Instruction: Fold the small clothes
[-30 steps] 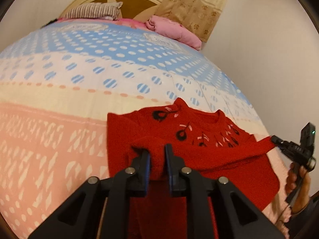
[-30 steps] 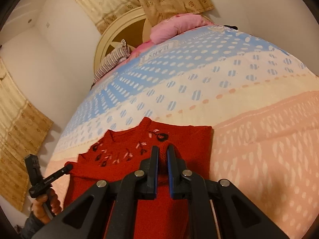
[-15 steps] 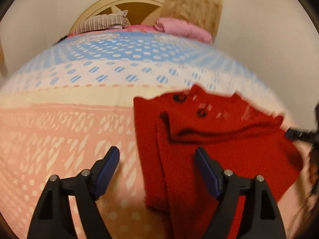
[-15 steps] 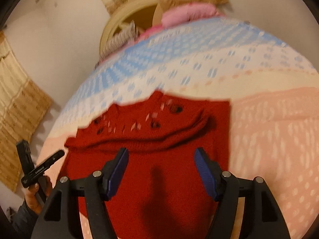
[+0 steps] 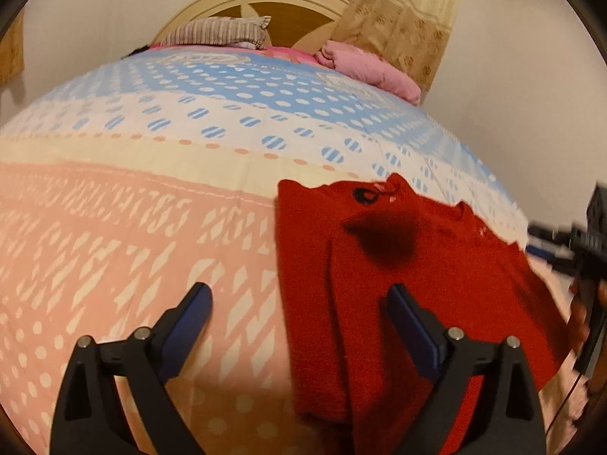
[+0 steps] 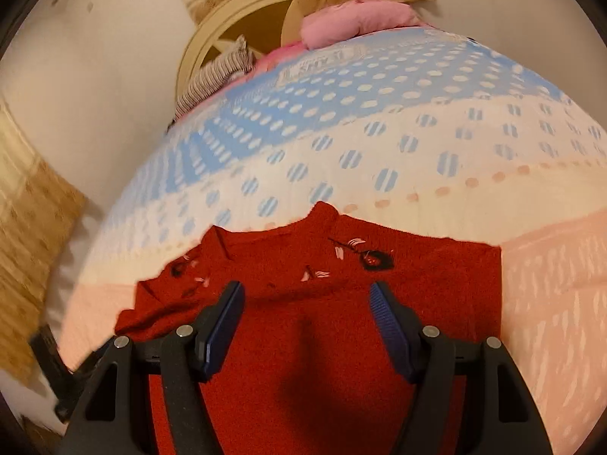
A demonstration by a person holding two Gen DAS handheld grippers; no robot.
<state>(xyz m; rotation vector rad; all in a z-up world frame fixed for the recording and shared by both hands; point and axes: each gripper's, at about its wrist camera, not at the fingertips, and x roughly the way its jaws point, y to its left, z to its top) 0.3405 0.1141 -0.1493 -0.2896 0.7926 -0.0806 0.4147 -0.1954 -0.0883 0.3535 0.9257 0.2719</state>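
Small red knitted sweater (image 6: 341,333) lies flat on the bedspread (image 5: 151,189), a quilted cover in bands of blue with white dots, cream and pink. It sits at the near part of the bed, collar toward the headboard, mostly on the pink band.

Right wrist view: looks straight down the garment. Shows the neckline, the dark and pale embroidered motifs across the chest, and a sleeve folded across the body below them. Right gripper (image 6: 307,326) hangs above the sweater's middle, black frame, blue-padded fingers (image 6: 387,326) spread wide, nothing between them. Its shadow falls on the knit beneath.

Left wrist view: sees the sweater (image 5: 398,284) off to the right of frame, with its straight folded left edge and a ridge running down the body, not evident from the other camera. Only one dark motif near the collar is visible here. Left gripper (image 5: 299,326) is set over that left edge, one fingertip above bare pink bedspread, the other above red knit; jaws wide apart, holding nothing. The right-hand tool appears at the far right edge, blurred; a hand seems to grip it, though detail is poor.

Background, both views: cream round-topped wooden headboard (image 5: 273,3), striped brown-and-white pillow (image 5: 216,32), crumpled pink blanket (image 5: 371,70), beige patterned curtain (image 5: 402,19).
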